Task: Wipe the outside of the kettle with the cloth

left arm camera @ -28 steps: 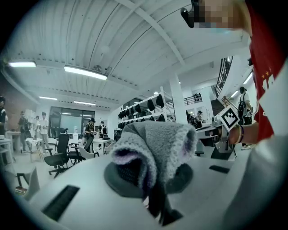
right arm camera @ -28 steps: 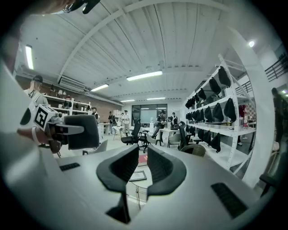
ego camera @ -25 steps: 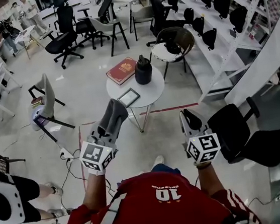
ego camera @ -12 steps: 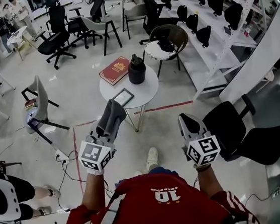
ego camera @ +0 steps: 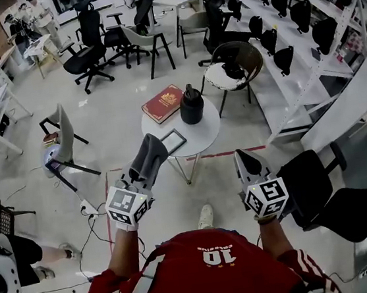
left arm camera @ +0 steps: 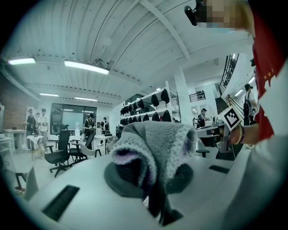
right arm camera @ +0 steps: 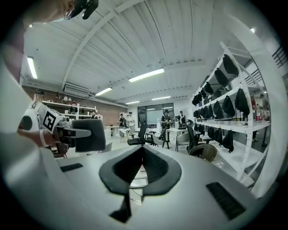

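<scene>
Kettle (ego camera: 191, 106) sits lower now — cloth (left arm camera: 153, 143) clamped between left gripper (ego camera: 148, 157) fingers; right gripper (ego camera: 247, 160) fingers together.

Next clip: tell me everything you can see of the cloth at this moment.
The cloth is grey, thick and fuzzy, like knit or microfibre, with a faint lilac tinge at one folded edge. It is bunched and folded over, clamped between the jaws of the left gripper, and sticks out past their tips as a long roll. It is held in the air, touching only that gripper, well short of the black kettle on the round white table.
</scene>
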Motion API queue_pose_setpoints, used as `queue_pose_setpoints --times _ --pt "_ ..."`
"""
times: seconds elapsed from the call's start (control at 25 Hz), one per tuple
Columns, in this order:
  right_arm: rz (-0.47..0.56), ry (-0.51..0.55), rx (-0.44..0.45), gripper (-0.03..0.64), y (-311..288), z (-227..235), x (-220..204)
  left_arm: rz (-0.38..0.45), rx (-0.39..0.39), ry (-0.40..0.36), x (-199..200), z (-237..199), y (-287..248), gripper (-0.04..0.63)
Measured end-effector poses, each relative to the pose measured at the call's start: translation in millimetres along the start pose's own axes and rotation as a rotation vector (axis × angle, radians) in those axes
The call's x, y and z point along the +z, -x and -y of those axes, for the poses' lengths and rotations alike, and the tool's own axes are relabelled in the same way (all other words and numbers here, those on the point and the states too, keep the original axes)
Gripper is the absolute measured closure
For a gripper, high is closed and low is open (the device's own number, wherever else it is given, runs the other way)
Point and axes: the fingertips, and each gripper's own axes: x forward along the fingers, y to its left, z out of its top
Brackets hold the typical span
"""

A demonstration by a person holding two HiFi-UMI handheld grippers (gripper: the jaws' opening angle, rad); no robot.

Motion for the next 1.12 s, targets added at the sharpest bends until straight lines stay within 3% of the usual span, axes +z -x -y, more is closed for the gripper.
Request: queue_pose_setpoints --times 0.56,1.12 --pt "0.014 0.007 0.07 0.6 -84 91 17 -0.026 0.036 -0.033 11 -35 -108 0.549" --pt "-0.02 -0.049 0.138 0.6 -130 165 1 -0.096 0.071 -0.065 9 -38 -195 0.549"
